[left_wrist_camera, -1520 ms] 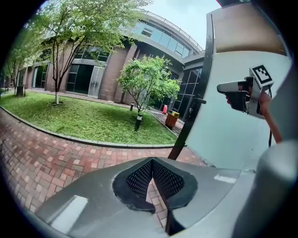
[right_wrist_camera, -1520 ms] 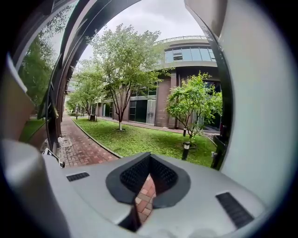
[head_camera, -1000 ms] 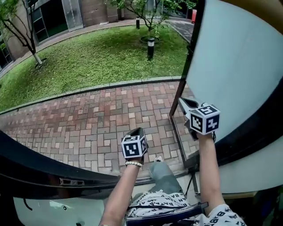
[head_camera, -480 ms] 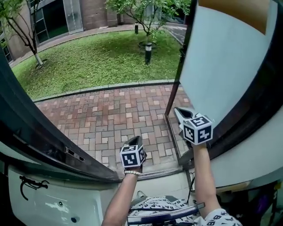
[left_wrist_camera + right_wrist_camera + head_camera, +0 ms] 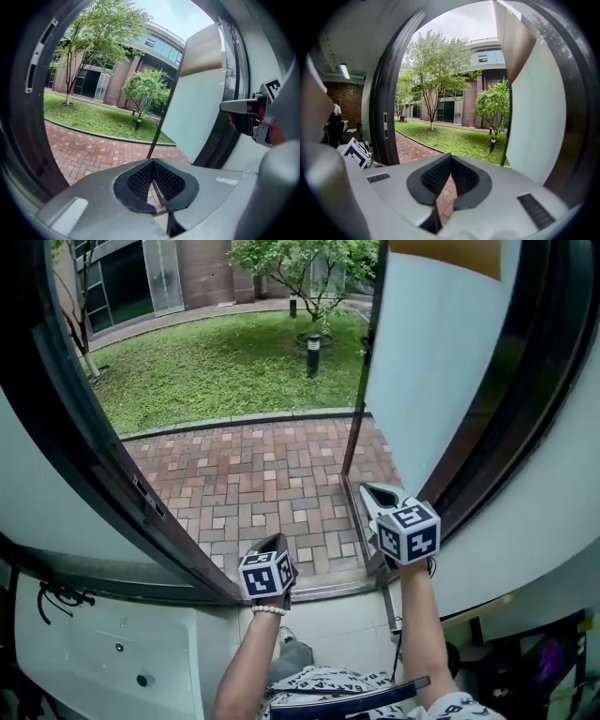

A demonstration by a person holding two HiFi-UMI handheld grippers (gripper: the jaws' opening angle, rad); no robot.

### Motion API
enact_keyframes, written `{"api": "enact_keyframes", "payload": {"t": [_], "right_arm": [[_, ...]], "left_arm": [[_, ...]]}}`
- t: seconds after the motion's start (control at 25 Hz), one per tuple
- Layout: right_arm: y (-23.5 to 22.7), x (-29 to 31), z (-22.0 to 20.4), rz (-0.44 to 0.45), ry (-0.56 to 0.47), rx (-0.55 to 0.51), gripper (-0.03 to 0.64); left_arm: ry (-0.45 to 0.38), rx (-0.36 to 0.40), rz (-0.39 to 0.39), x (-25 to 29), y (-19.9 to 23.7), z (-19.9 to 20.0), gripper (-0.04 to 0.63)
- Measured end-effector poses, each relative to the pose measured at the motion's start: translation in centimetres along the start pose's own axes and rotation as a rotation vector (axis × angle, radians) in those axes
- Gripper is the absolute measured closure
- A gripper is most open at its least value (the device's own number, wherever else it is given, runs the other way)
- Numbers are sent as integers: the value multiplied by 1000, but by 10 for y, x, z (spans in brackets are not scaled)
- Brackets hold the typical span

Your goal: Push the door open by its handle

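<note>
**Brick paving with a lawn beyond**

Red-brown brick paving (image 5: 262, 474) runs from a metal threshold strip (image 5: 328, 589) at its near edge to a grey kerb (image 5: 234, 420) at its far edge. Beyond lies a lawn (image 5: 216, 371), where a short dark lamp post (image 5: 312, 352) and a small tree (image 5: 300, 259) stand.

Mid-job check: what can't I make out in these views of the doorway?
Door handle: made out in no view; the open door runs off the head view's top edge.
Whether the right claw touches the door: in the head view they only overlap, and no gap is readable.
Person indoors: right gripper view, small and dark at the left edge.
</note>
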State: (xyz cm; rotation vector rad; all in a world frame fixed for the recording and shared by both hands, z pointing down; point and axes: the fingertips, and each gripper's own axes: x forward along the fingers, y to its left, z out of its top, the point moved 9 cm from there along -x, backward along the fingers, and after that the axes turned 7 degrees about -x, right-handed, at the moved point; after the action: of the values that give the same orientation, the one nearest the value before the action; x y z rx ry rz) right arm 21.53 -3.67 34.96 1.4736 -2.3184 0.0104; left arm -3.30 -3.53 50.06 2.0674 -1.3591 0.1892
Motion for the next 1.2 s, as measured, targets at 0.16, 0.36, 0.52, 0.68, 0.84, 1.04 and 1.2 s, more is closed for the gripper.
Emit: {"api": "enact_keyframes", "payload": {"t": [0.16, 0.36, 0.52, 0.68, 0.84, 1.04, 1.2], "right_arm": [[37, -52, -17, 77, -52, 41, 604], [74, -102, -50, 141, -36, 50, 604], [98, -132, -94, 154, 49, 126, 603], [131, -158, -126, 156, 94, 154, 603], [162, -180, -144, 225, 40, 216, 603], [205, -213, -160, 259, 22, 226, 603], [237, -244, -179, 292, 49, 253, 603]], "left_arm": [[-21, -26, 27, -58, -13, -47, 609], [-13, -14, 88, -122, -32, -104, 607], [18, -18, 106, -163, -45, -139, 607], [14, -28, 98, -199, -46, -158, 607], [9, -25, 84, -220, -47, -175, 609], [13, -21, 73, -253, -46, -194, 609], [15, -42, 73, -286, -48, -219, 607]]}}
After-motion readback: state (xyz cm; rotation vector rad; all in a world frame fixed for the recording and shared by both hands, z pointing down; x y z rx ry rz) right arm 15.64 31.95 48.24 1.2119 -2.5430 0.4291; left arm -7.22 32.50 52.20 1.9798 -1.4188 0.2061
